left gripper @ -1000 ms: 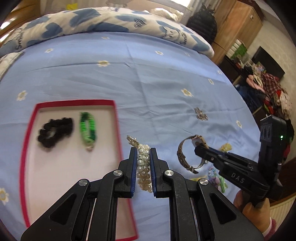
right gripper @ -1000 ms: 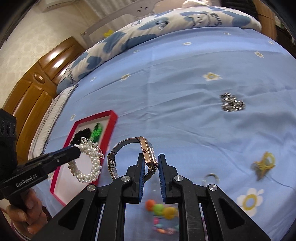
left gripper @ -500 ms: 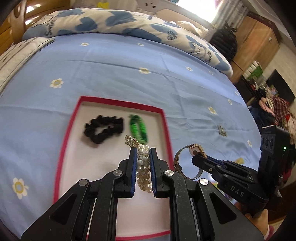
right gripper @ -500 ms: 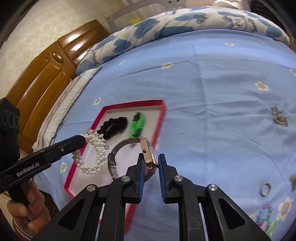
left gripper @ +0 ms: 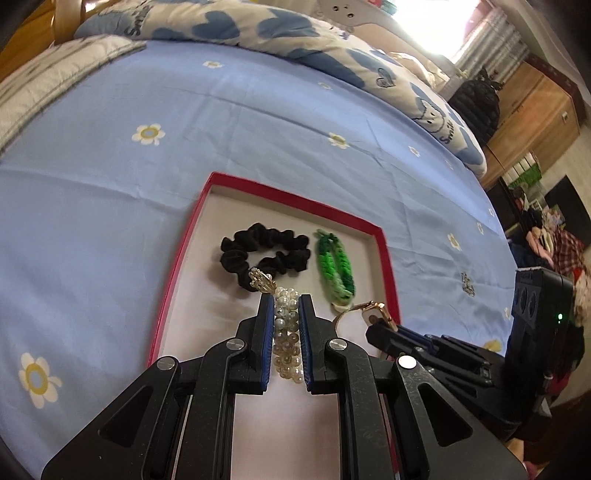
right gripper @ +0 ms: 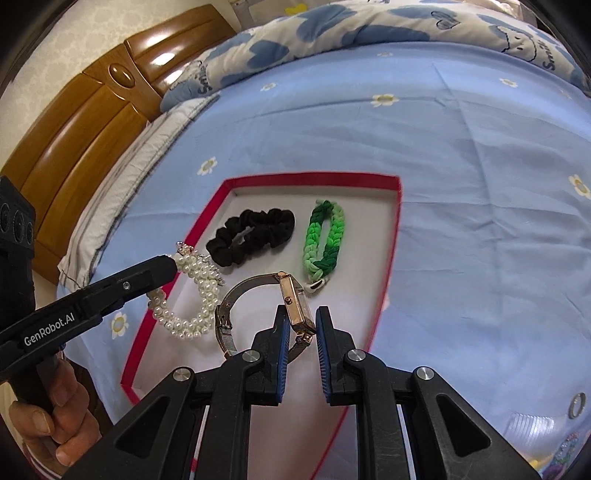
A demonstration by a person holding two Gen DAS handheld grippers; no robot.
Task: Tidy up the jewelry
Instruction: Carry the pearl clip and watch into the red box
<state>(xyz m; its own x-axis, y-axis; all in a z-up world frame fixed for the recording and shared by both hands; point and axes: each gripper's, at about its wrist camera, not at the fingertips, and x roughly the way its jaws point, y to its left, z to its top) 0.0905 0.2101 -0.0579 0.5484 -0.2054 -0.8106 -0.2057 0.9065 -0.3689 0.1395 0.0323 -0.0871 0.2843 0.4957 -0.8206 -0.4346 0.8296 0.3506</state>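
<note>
Blue bedsheet; red-rimmed tray under pearl bracelet, watch.

Ahead of your claw stretches a bed in a blue daisy sheet, a heart-print duvet beyond it. Wooden headboard far left; wooden wardrobe and bright window far right.

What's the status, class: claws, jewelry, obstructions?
Left claw shut on white pearl bracelet. Right claw shut on rose-gold mesh-band watch. Both above red-rimmed tray; nothing blocking.
</note>
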